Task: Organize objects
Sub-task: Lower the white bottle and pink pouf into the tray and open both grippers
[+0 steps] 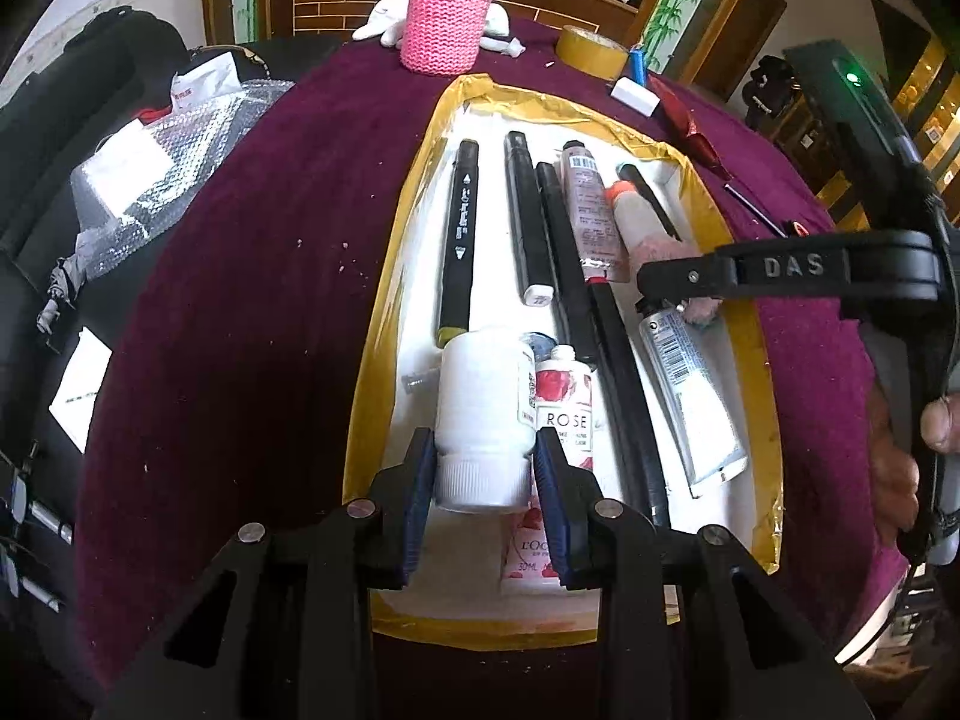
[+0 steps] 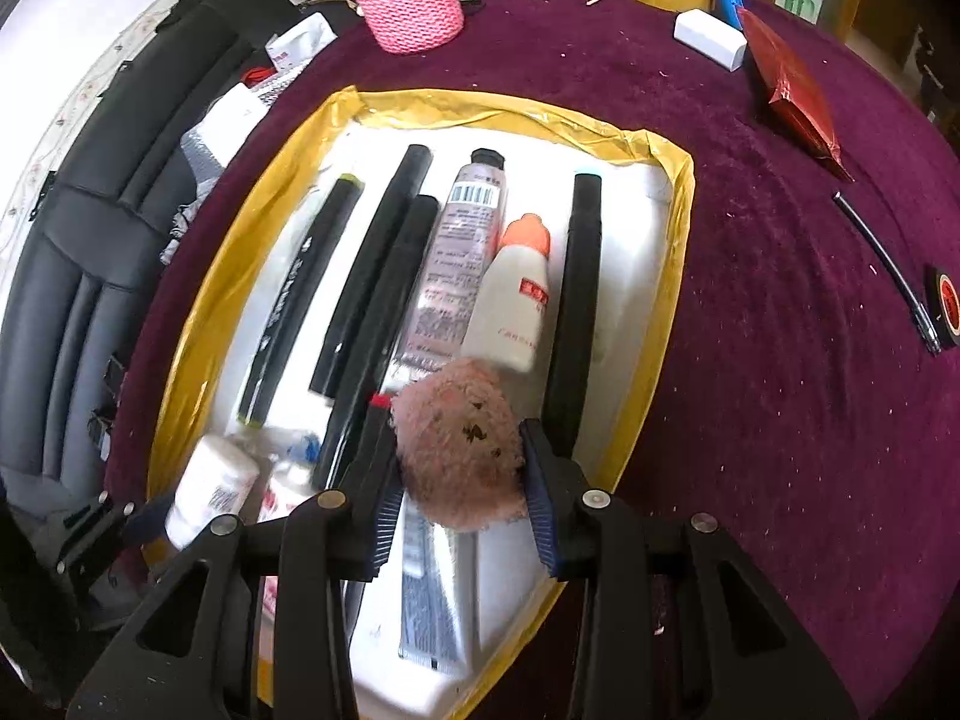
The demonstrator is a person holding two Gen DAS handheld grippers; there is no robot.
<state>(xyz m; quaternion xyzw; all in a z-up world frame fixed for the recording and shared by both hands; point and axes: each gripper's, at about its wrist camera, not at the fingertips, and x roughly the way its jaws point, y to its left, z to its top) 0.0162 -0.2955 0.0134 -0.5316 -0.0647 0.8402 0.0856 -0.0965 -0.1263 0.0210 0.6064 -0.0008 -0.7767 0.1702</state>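
- The left gripper (image 1: 483, 483) pinches a white bottle (image 1: 485, 420) by its ribbed cap end; both blue fingers (image 1: 420, 498) press on its sides, and the bottle hangs over the near end of the tray (image 1: 741, 330).
- The right gripper (image 2: 459, 477) pinches a fuzzy pink puff (image 2: 459, 444) between its fingers (image 2: 540, 498), above the near middle of the tray (image 2: 666, 276); dark specks show on the puff's face.
- The tray is white inside with a yellow taped rim and lies on a bench covered in dark purple cloth (image 2: 750, 360).
- In the tray, lying lengthwise side by side: several black markers (image 2: 375, 267), a silver-pink tube (image 2: 456, 258), a small white bottle with an orange cap (image 2: 516, 294), and another black marker (image 2: 576, 300) at the right.
- Under the left gripper lies a tube printed ROSE (image 1: 564, 414); to its right a white tube with a barcode (image 1: 690, 396).
- At the far edge of the bench stand a pink knitted holder (image 1: 447, 12) and a roll of yellow tape (image 1: 591, 51); a white block (image 2: 711, 39) and a red packet (image 2: 792, 96) lie near them.
- A person's hand (image 1: 936, 420) shows at the right edge of the left wrist view, on the right gripper's handle.
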